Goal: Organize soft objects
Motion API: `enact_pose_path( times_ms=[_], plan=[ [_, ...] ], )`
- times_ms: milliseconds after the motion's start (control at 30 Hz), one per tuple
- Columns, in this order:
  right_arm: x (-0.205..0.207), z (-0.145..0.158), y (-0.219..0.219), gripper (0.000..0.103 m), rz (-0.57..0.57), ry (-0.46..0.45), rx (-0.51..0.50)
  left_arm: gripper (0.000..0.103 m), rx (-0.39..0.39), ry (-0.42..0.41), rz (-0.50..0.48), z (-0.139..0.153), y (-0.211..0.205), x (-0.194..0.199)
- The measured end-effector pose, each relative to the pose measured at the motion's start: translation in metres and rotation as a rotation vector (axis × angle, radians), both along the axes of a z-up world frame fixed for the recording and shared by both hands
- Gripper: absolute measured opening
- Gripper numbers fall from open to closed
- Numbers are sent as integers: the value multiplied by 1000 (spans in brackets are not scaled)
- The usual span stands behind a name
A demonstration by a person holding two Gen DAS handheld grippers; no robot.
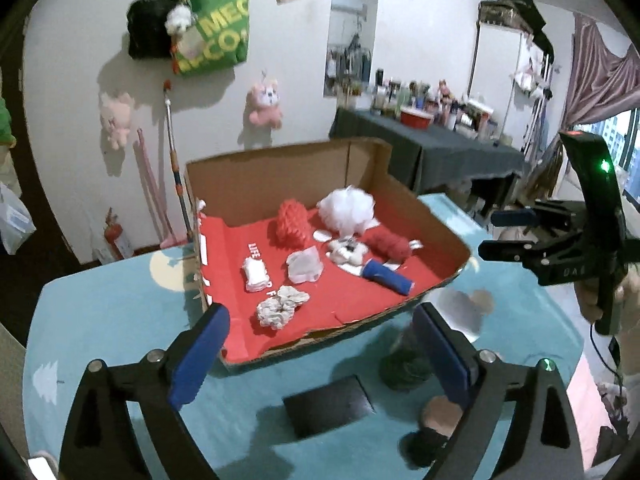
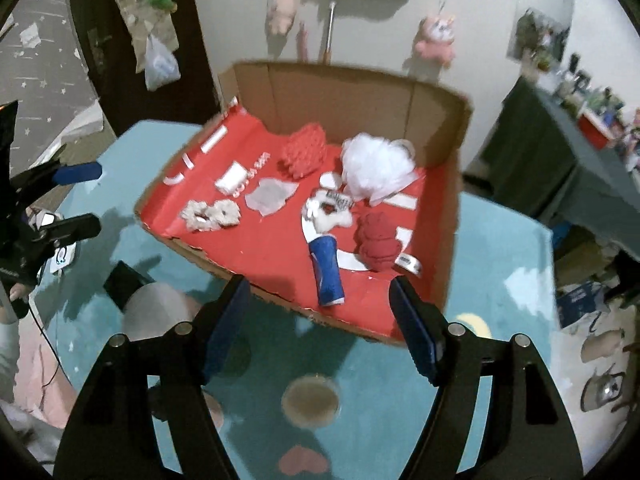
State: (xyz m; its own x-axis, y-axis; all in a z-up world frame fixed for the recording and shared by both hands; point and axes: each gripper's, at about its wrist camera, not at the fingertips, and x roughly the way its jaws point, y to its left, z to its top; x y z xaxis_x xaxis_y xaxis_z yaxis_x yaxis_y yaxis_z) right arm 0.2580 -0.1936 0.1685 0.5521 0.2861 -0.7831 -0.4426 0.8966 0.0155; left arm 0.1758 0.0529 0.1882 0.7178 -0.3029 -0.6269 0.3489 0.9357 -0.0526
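A cardboard box with a red floor sits on a teal table. In it lie a white mesh puff, a red knitted piece, a dark red yarn bundle, a blue roll, a white scrunchie, a small white plush, a clear pouch and a white folded cloth. My left gripper is open and empty at the box's near edge. My right gripper is open and empty at its own near edge.
On the teal table in front of the box lie a black flat item and a dark round object. The other gripper shows at each view's side. Plush toys hang on the wall. A cluttered dark table stands behind.
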Motion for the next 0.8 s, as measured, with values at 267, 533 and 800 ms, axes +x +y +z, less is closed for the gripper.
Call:
enact_pose_path(
  times_ms=[267,533,800],
  plan=[
    [-81,27,-3,71,-21,-199,1,98,-5,-114,14,13,-13,-65],
    [-154,30,-6,79,-42,-319,81,99,-51,-157,22,-5,-20,-110],
    [-196,3,-6,83,-162,-391,91,99,-51,-215,71,-31,-27,-136]
  ],
)
